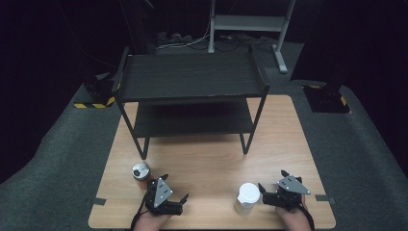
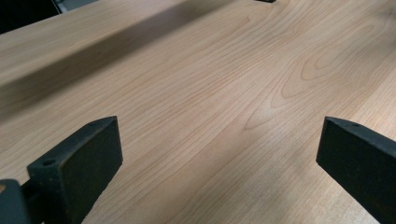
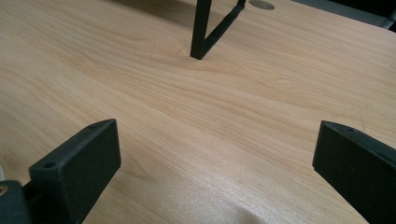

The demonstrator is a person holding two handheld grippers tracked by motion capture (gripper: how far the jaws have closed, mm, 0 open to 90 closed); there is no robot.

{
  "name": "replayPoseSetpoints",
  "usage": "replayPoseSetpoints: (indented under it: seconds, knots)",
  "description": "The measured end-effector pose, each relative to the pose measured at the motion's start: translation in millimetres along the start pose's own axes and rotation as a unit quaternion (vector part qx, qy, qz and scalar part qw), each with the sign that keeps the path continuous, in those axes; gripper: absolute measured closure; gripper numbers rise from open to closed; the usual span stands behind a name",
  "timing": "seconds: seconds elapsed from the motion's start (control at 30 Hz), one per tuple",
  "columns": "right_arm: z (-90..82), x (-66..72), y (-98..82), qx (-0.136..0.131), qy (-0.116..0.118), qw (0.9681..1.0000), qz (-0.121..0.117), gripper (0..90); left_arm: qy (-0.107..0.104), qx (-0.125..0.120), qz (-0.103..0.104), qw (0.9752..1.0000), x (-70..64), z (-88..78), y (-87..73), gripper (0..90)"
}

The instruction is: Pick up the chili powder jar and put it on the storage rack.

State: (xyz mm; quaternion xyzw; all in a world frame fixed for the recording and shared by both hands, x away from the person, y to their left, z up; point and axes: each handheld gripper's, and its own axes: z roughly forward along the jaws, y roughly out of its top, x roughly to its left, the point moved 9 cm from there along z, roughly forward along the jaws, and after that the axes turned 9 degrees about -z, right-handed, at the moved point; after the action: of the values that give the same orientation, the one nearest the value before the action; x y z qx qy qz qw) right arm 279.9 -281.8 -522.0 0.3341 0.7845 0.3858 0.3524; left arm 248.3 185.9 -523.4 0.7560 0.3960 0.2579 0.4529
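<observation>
While both grippers rest near the table's front edge, left gripper beside a small jar, right gripper beside a white-lidded cup, jaws spread wide, grasping nothing.

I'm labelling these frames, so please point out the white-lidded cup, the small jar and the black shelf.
white-lidded cup (image 1: 248, 193), high view, on its white lid.
small jar (image 1: 141, 170), high view, on its silver top.
black shelf (image 1: 190, 76), high view, on its top board.
</observation>
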Motion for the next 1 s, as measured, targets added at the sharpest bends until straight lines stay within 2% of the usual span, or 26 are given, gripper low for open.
replayPoseSetpoints:
  seconds: [0.17, 0.3, 0.6, 0.77, 1.0]
  knots:
    - [0.1, 0.2, 0.1, 0.001, -0.002, 1.0000, 0.000, 0.0, -0.001, 0.007, 0.009, 0.9999, -1.5, 2.3, 1.5, 0.7]
    - [-1.4, 0.8, -0.1, 0.005, -0.001, 1.0000, -0.001, 0.0, -0.003, 0.004, 0.000, 1.0000, 0.6, 2.7, 1.6, 0.7]
    - [-2.0, 2.5, 0.2, 0.010, 0.000, 0.9999, -0.009, 0.0, -0.008, 0.011, 0.000, 0.9999, 1.8, 3.3, 2.7, 0.8]
    - [-2.5, 1.7, -0.3, 0.008, 0.000, 1.0000, -0.005, 0.0, -0.011, 0.010, 0.005, 0.9999, 0.9, 3.2, 2.3, 0.8]
    - [-2.5, 0.1, -0.6, 0.008, 0.003, 1.0000, 0.002, 0.0, -0.019, -0.002, 0.000, 0.9998, 3.2, 0.7, 0.5, 1.2]
